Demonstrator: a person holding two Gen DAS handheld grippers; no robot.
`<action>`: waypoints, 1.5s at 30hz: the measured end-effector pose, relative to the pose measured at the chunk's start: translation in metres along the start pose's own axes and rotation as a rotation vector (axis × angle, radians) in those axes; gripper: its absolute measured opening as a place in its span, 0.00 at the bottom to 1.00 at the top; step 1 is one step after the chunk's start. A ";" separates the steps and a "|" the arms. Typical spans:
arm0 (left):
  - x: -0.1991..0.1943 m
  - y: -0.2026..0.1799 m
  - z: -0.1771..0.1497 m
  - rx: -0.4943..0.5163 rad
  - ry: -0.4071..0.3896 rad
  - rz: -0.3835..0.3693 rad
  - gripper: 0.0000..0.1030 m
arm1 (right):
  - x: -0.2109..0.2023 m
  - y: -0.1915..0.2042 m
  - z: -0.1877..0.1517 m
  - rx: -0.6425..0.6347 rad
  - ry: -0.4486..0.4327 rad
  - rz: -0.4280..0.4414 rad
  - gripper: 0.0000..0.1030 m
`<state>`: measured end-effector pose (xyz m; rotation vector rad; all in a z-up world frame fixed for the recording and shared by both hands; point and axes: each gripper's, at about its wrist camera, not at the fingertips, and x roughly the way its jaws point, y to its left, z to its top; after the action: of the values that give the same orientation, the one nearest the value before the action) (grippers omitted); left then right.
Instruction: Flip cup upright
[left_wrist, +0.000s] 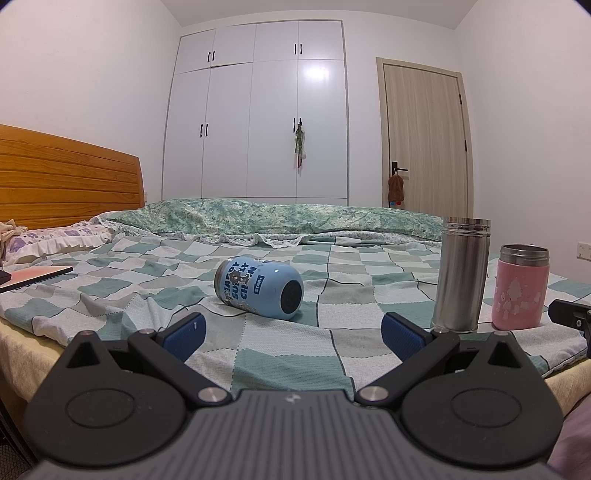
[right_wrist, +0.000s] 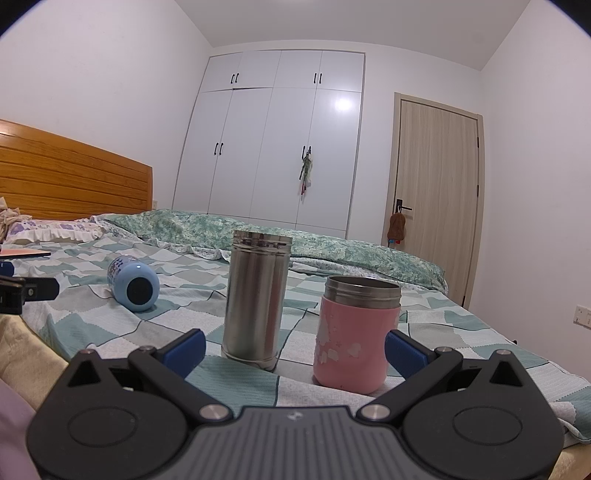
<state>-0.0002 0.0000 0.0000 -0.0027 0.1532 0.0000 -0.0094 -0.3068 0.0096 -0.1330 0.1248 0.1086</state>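
Observation:
A light blue cup (left_wrist: 258, 288) with dark lettering lies on its side on the checked bedspread, its dark base turned toward me. It also shows in the right wrist view (right_wrist: 133, 282), far left. My left gripper (left_wrist: 293, 334) is open and empty, a short way in front of the blue cup. My right gripper (right_wrist: 295, 349) is open and empty, just in front of an upright steel flask (right_wrist: 256, 301) and an upright pink cup (right_wrist: 356, 334). The pink cup stands close to the right finger.
The steel flask (left_wrist: 461, 273) and pink cup (left_wrist: 519, 288) stand right of the blue cup. The bed's near edge (left_wrist: 29, 354) runs below my grippers. A folded green quilt (left_wrist: 277, 218), a pillow (left_wrist: 55, 238), a thin flat item (left_wrist: 35, 277) and a wooden headboard (left_wrist: 66, 177) lie beyond.

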 end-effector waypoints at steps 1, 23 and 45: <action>0.000 0.000 0.000 0.000 0.000 0.000 1.00 | 0.000 0.000 0.000 0.000 0.000 0.000 1.00; 0.025 0.059 0.059 -0.003 0.064 0.040 1.00 | 0.066 0.087 0.085 -0.203 -0.072 0.488 1.00; 0.150 0.119 0.067 0.029 0.237 0.086 1.00 | 0.298 0.144 0.100 -0.201 0.206 0.807 1.00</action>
<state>0.1583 0.1189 0.0429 0.0334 0.3898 0.0837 0.2794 -0.1219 0.0511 -0.2888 0.3689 0.9158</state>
